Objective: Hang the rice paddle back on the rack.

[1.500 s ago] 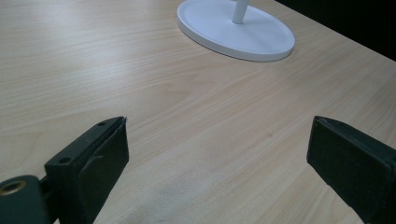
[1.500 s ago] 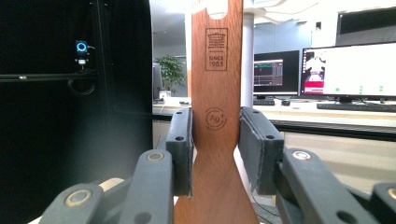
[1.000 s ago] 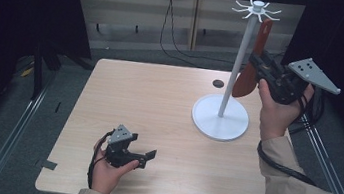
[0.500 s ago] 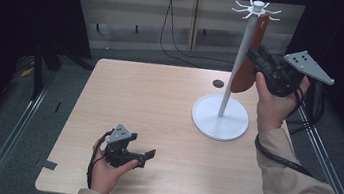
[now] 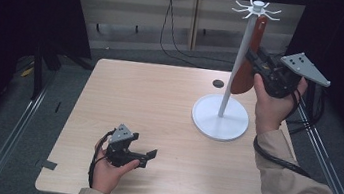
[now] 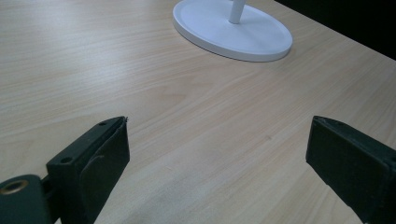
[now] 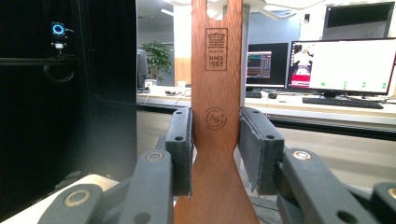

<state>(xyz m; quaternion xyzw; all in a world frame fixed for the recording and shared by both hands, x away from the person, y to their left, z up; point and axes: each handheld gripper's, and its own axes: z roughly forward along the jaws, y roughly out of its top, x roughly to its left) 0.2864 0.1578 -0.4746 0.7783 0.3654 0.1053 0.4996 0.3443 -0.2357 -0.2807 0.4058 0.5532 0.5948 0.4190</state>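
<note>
The right gripper (image 5: 258, 58) holds a reddish-brown wooden spatula (image 5: 246, 61) by its handle, high above the counter (image 5: 159, 105). In the right gripper view the handle (image 7: 216, 93) stands upright between the two pads (image 7: 180, 140). The left pad lies flat on the wood, and the right pad is close against the other edge, so the gripper is closed narrow on the spatula. The wide blade hangs below the gripper, and the top of the handle reaches up to the hooks of the white stand (image 5: 243, 61). The pole of the stand is just beside the spatula, on the side away from the hand.

The left gripper (image 5: 144, 156) is low over the near part of the counter, well apart from the stand. Its jaws stand wide with nothing between them; the bare wood shows there. The round base (image 6: 233, 28) of the stand lies ahead of it, with free counter between.

The near edge of the counter is close behind the left hand (image 5: 110, 169). The right hand (image 5: 273, 100) is over the right edge.

The top of the handle is cut off in the right gripper view, so I cannot tell if it is already on a hook. A small dark round spot (image 5: 218, 83) on the counter is too small to make out.
</note>
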